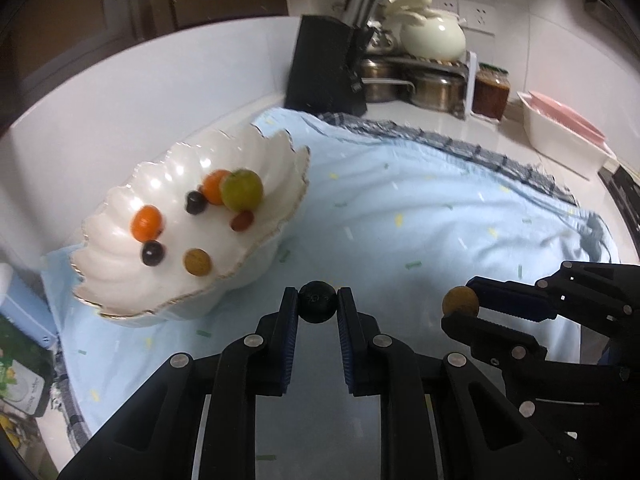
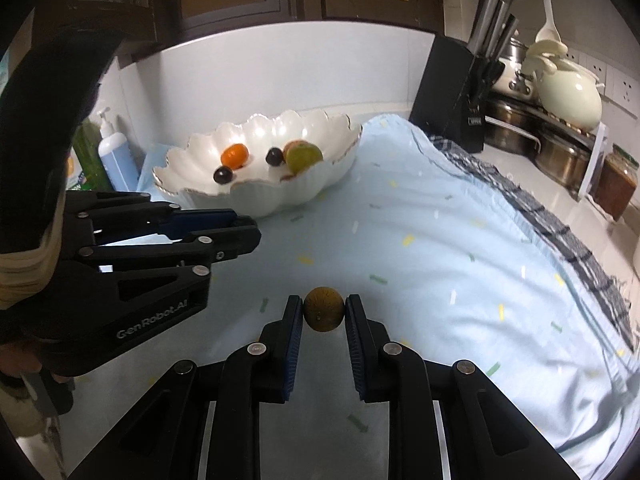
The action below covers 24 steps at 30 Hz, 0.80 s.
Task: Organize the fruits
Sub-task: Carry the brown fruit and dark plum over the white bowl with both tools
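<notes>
My left gripper (image 1: 318, 302) is shut on a small dark round fruit (image 1: 318, 302), held above the light blue cloth (image 1: 400, 220) just right of the white scalloped bowl (image 1: 120, 280). The bowl (image 2: 256, 196) holds two orange fruits (image 1: 147, 223), a green fruit (image 1: 242, 189), dark berries (image 1: 152, 253), a brown round fruit (image 1: 197, 262) and a small red one (image 1: 242, 221). My right gripper (image 2: 324, 309) is shut on a brown round fruit (image 2: 324, 309), above the cloth and well in front of the bowl. That brown fruit (image 1: 460, 301) also shows in the left wrist view, pinched by the right gripper (image 1: 460, 304). The left gripper (image 2: 250, 228) reaches in from the left.
A black knife block (image 1: 324, 68) stands behind the cloth. Steel pots (image 1: 432, 88), a cream pot (image 1: 434, 36), a jar (image 1: 490, 92) and a pink-and-white tray (image 1: 560, 128) line the back right. Bottles (image 2: 116, 152) stand left of the bowl. A checked cloth (image 2: 560, 232) edges the blue one.
</notes>
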Motion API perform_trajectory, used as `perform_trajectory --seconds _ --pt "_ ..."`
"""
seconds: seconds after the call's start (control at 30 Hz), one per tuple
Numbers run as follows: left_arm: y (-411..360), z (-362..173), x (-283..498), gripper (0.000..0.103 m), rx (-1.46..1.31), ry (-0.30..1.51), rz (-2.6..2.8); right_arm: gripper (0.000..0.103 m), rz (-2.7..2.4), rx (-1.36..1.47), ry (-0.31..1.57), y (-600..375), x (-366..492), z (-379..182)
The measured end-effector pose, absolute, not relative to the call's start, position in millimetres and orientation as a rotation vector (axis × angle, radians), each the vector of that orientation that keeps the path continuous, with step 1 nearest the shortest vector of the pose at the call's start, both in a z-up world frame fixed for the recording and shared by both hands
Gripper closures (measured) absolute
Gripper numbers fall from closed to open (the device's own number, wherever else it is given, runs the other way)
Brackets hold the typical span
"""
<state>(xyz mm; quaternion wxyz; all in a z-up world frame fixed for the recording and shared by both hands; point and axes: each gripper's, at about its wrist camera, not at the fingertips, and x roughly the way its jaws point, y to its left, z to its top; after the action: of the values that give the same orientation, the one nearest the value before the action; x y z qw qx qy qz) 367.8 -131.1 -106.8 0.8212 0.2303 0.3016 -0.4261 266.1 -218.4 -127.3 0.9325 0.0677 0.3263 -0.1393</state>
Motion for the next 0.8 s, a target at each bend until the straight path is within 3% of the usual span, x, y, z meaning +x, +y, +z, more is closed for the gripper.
perform_trajectory --seconds 0.8 --pt "-112 -37 368 0.083 0.278 0.553 -0.621 0.08 -0.059 0.023 0.536 -243 297 -54"
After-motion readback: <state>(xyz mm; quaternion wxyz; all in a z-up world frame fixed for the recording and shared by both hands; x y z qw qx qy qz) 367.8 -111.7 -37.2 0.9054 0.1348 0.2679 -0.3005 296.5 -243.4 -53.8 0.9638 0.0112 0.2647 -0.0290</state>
